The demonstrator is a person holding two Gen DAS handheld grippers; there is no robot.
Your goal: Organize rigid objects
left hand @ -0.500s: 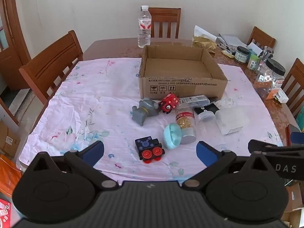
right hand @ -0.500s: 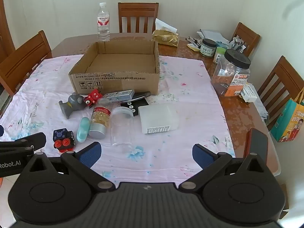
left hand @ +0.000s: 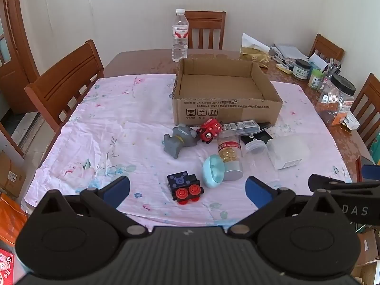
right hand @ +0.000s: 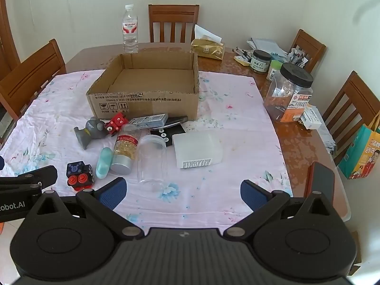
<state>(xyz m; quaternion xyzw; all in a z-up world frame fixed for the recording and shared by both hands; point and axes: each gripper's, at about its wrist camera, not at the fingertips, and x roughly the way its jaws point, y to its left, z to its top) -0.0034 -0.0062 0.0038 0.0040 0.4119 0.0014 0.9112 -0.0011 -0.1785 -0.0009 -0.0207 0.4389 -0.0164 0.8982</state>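
Both tools are poised over the near edge of the surface (left hand: 99,109), and nothing is in hand: the left gripper (left hand: 187,187) has its blue pads spread wide with only cloth between them, and the right gripper (right hand: 183,190) is just as wide and just as empty. Out in front sits the cardboard box (right hand: 144,102), open-topped and bare inside, which looks like the obvious home for the clutter heaped against its front wall. And what a heap: a grey toy animal (left hand: 178,140) on its side, touching a red toy block (left hand: 209,130), a capped bottle of yellow beads (left hand: 229,154) lying down, a teal oval case (left hand: 213,171) leaning on it, a clear empty jar (right hand: 152,159) tipped over, a frosted plastic box (right hand: 197,149), and a long clear case (right hand: 148,120) right at the box's foot. Nearest the left gripper is the black toy train (left hand: 185,187), standing apart from the rest and framed neatly between the pads, so I'd call it the likely first pick. The right side lines up better with the jar. The sorting looks barely begun, if at all.
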